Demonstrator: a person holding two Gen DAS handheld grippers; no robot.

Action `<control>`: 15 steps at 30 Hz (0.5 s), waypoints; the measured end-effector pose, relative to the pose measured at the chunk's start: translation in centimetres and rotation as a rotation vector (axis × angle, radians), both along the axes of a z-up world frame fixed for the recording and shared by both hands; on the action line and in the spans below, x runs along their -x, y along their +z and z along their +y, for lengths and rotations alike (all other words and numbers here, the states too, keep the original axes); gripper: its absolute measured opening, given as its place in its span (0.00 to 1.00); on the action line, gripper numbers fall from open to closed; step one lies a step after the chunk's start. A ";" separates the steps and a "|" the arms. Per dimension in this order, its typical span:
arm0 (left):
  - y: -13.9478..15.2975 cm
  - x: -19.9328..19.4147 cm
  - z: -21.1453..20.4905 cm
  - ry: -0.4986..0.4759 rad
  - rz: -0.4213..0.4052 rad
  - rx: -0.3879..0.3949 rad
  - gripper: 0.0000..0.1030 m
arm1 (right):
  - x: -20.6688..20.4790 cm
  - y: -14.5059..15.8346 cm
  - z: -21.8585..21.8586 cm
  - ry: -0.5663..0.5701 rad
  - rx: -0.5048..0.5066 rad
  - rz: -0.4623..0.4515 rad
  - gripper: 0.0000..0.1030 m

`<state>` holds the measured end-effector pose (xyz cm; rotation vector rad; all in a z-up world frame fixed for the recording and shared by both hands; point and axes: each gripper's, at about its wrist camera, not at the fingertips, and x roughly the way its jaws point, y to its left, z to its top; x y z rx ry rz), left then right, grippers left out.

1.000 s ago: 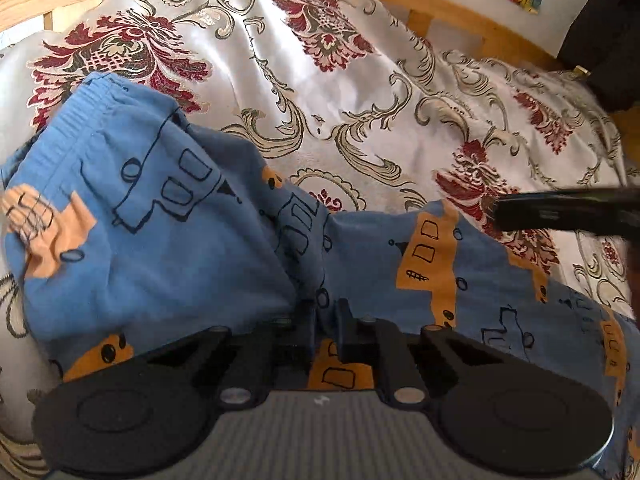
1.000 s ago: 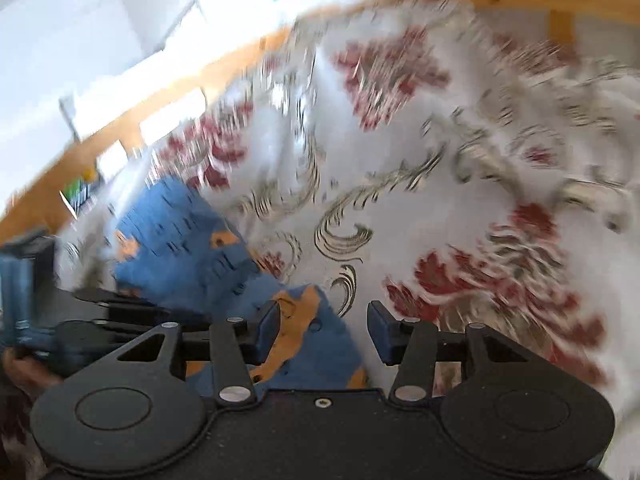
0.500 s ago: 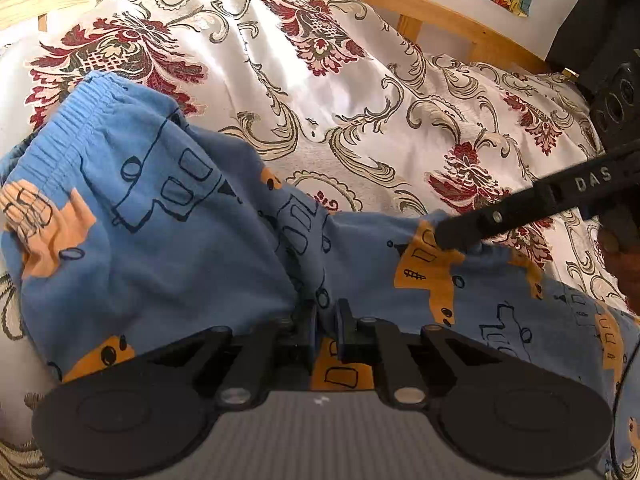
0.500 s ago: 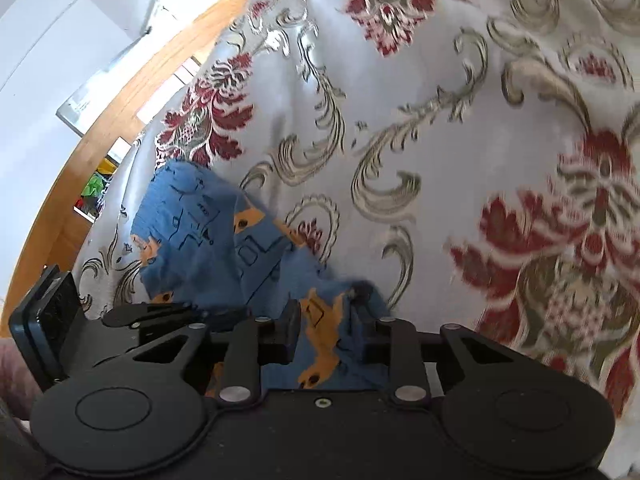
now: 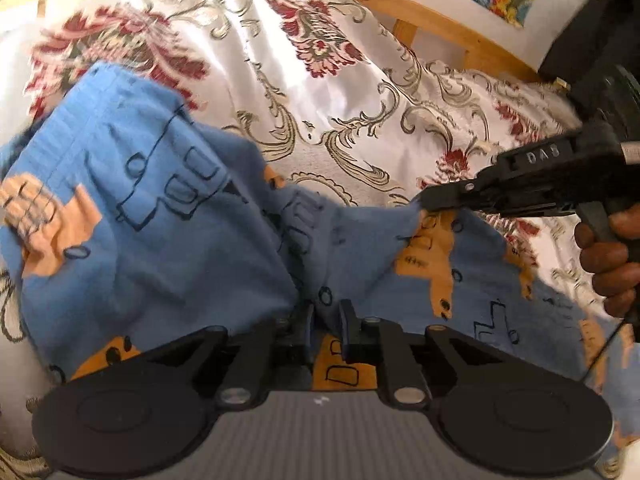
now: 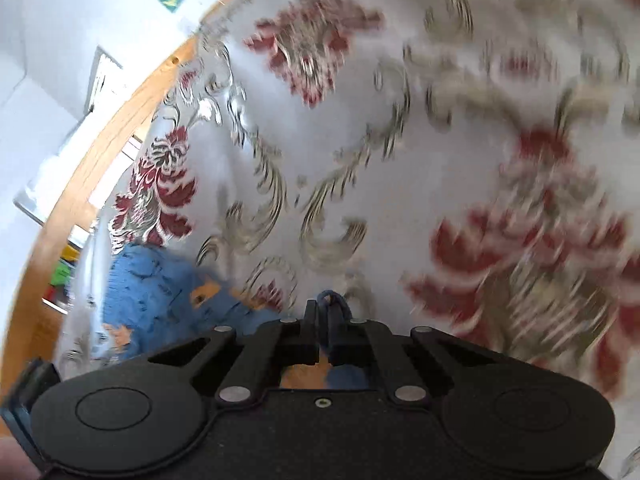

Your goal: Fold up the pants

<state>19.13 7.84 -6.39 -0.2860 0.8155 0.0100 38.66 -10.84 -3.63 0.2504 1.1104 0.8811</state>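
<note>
The pants [image 5: 168, 240] are pinched on the bed [image 5: 340, 92] by both closed claws, left claw [image 5: 325, 320] at the crotch, right claw [image 6: 325, 320] beside it on one leg. A first fold is judged underway; next, that leg must be carried across.

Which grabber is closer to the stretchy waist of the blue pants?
Left. The left gripper pinches the pants near the crotch, just below the waistband. The right gripper pinches a leg edge, farther from it.

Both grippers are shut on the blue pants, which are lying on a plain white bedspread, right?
Not plain. The left gripper and right gripper are both shut on the blue pants, but the left wrist view shows a bedspread patterned with red flowers and scrolls.
</note>
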 end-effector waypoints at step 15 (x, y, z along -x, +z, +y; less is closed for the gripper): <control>4.2 1.7 1.8 0.003 -0.113 -0.196 0.58 | 5.4 2.0 -3.3 0.185 0.014 -0.195 0.38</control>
